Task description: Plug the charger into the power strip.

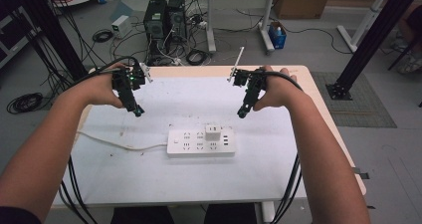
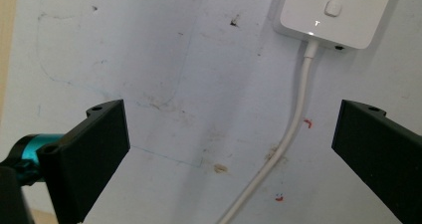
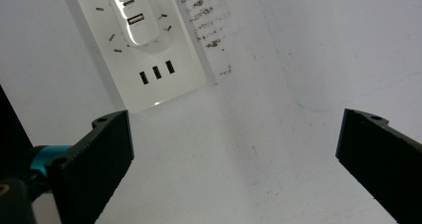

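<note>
A white power strip (image 1: 200, 143) lies in the middle of the white table top. A white charger block (image 1: 213, 132) is plugged into it near its right end, and its white cable (image 1: 119, 144) runs off to the left. My left gripper (image 1: 138, 112) hangs open above the table, up and left of the strip. My right gripper (image 1: 241, 114) hangs open up and right of it. In the left gripper view the strip's switch end (image 2: 332, 12) and the cable (image 2: 293, 124) lie ahead between the wide jaws. The right gripper view has the charger block (image 3: 133, 17) and three USB ports (image 3: 157, 72).
The white mat (image 1: 149, 174) covers a wooden table (image 1: 318, 94) whose edges show at the right and back. Beyond the far edge stand computer towers (image 1: 164, 20), tangled cables and another table's legs (image 1: 211, 25). A black frame post (image 1: 370, 40) rises at the right.
</note>
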